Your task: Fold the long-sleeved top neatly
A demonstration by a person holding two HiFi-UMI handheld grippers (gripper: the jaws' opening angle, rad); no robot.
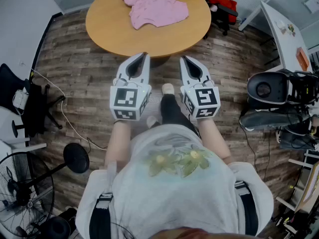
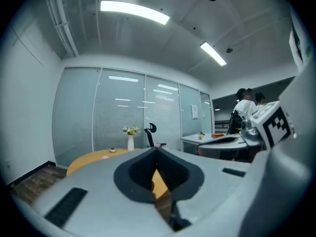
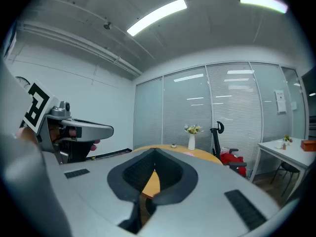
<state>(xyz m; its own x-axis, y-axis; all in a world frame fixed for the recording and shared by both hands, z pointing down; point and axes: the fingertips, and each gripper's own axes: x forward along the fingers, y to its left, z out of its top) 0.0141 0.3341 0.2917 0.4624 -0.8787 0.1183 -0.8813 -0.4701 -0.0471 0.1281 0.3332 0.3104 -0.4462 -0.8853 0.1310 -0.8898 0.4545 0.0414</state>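
Observation:
A pink long-sleeved top (image 1: 157, 9) lies crumpled on the round wooden table (image 1: 109, 29), toward its far side. My left gripper (image 1: 144, 55) and right gripper (image 1: 183, 59) hover side by side short of the table's near edge, pointing at it. Both are shut with nothing between the jaws. In the left gripper view the left gripper (image 2: 157, 149) shows closed tips with the table (image 2: 91, 157) beyond. The right gripper (image 3: 154, 152) looks the same in its own view, with a sliver of pink cloth (image 3: 187, 153) on the table behind it.
A black fan (image 1: 22, 195) and a stand stand on the wood floor at the left. A dark bin (image 1: 266, 91) and a white desk (image 1: 284, 31) are at the right, a red bundle (image 1: 224, 1) behind the table. A white vase with flowers (image 3: 191, 137) stands far back.

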